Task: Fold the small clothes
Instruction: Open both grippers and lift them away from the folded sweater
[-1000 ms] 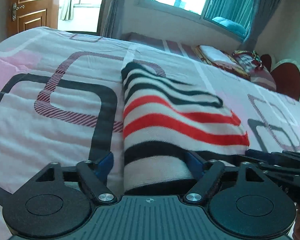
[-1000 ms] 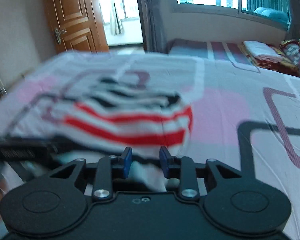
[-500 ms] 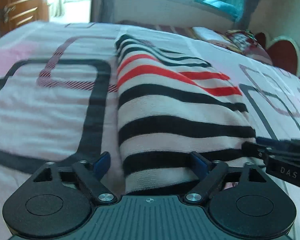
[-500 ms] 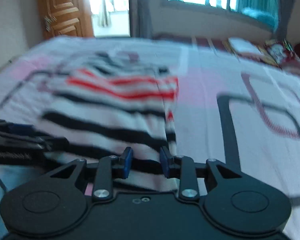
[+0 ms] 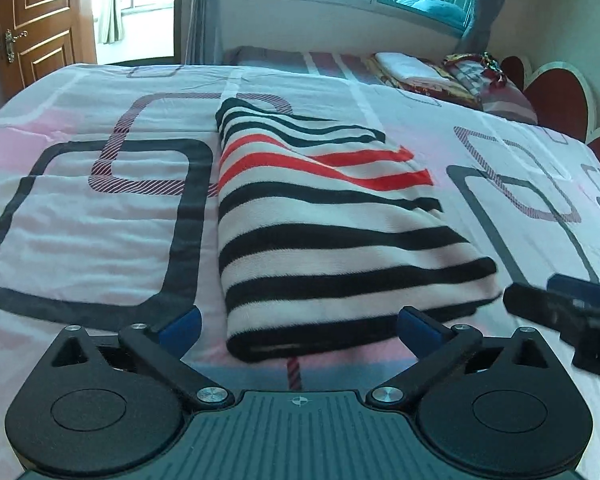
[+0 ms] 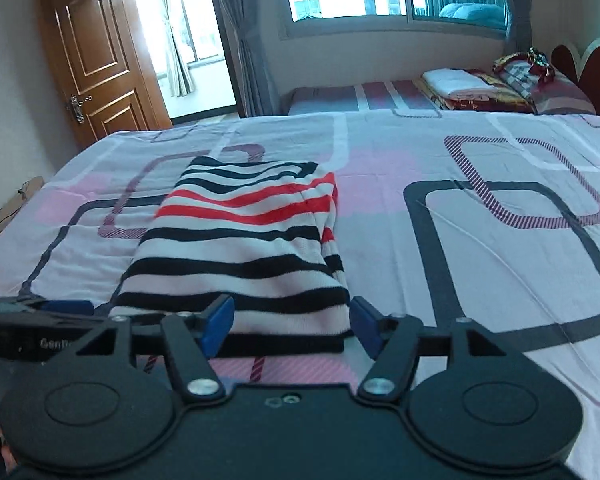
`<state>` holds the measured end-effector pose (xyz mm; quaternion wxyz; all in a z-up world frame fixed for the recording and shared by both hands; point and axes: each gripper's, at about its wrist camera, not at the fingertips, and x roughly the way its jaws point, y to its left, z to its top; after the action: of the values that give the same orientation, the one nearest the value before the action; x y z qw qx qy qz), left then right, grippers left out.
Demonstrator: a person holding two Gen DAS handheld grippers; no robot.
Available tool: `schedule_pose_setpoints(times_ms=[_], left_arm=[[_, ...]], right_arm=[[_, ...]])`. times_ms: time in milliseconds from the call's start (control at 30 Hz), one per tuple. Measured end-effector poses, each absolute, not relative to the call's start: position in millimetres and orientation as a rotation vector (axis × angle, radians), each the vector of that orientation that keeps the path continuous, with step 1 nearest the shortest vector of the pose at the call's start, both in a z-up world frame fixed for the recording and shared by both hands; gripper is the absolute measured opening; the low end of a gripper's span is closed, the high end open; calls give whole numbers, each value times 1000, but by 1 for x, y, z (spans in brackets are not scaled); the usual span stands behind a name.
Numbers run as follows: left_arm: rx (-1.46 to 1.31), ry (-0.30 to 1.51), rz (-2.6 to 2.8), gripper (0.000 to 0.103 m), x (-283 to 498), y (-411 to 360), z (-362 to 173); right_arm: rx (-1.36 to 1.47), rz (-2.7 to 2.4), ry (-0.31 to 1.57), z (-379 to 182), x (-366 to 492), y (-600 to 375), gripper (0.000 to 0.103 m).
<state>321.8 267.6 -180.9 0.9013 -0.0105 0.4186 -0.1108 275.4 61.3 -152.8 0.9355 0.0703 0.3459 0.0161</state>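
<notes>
The fingers of the left gripper (image 5: 299,325) and right gripper (image 6: 292,327) are spread wide, holding nothing. The folded striped sweater (image 5: 324,216) lies near the bed's (image 5: 100,216) near edge; that edge is hidden.

Bedspread (image 5: 92,216) lay open either side of folded striped garment (image 5: 324,232); stacked bedding (image 6: 480,88) occupied far edge

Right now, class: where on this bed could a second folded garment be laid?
Bare bedsheet lies right of the striped sweater, and more left of it. Crowded: the near edge, with both open grippers, and the far pillow pile.
</notes>
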Motion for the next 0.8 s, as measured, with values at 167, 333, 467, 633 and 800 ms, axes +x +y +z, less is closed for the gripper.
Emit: schedule_pose_setpoints(times_ms=[167,333,467,633,800], left_arm=[[-37,898,-147,103,301,267,-163],[-33,883,-85,103,269,265,-141],[26,807,-60,103,233,254,-114],[85,681,-53,103,180,235,-74],[41,663,-38,103,135,226,-48]], right_arm=[[148,38,711,-146,254,61,73],[155,62,708,-132,234,55,80],[189,98,708,-123,214,42,85],[204,141,694,-109,180,29,85],[157,171,644,-86,140,21,88]])
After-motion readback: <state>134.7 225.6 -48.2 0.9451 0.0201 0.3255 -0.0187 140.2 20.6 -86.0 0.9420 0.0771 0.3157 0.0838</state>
